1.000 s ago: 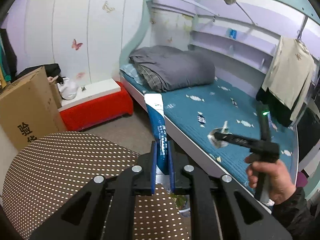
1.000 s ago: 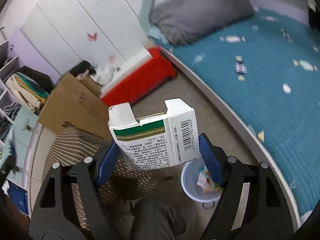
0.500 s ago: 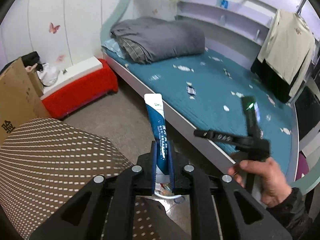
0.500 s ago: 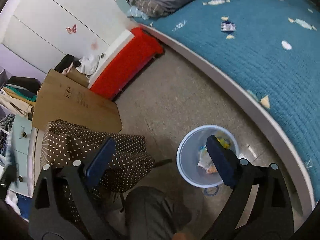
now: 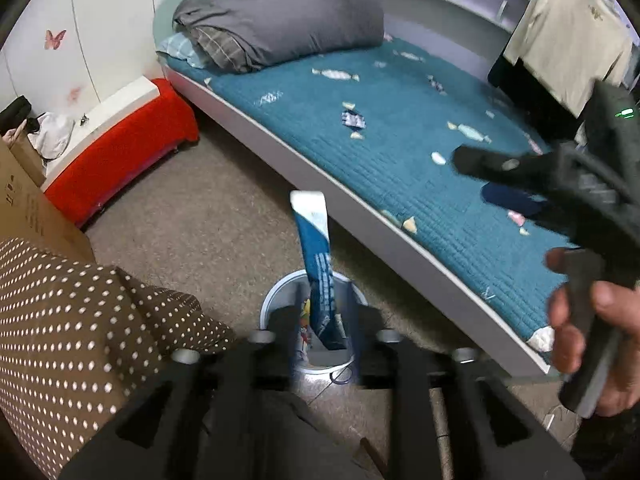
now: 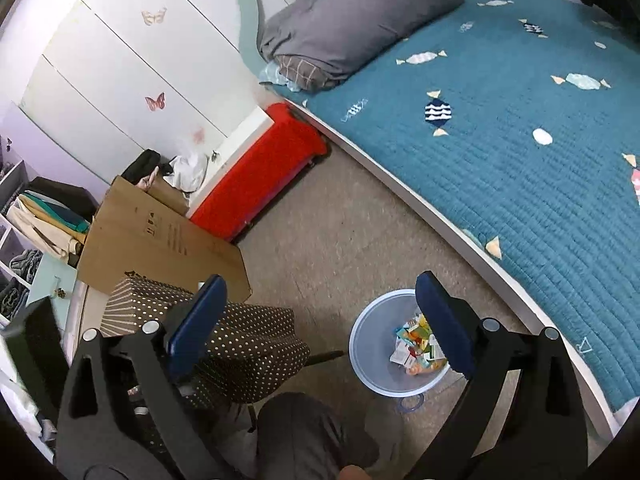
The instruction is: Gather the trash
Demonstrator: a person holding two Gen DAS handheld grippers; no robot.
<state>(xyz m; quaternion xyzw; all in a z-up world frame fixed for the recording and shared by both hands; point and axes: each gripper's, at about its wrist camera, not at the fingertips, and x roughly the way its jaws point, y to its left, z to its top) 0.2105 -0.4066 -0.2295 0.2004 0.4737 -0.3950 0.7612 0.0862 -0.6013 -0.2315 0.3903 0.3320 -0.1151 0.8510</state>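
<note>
Left claw (image 5: pixel 322 312) has just been opening, a blue tube (image 5: pixel 318 264) upright between its parted fingers above the bin (image 6: pixel 370 344); right claw (image 6: pixel 320 312) gapes empty, bin at its five o'clock.

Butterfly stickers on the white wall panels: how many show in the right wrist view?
3 clear ones: a pale one high up, a pink one lower, a faint one near the red bench. Others may sit blurred along the top edge.
</note>
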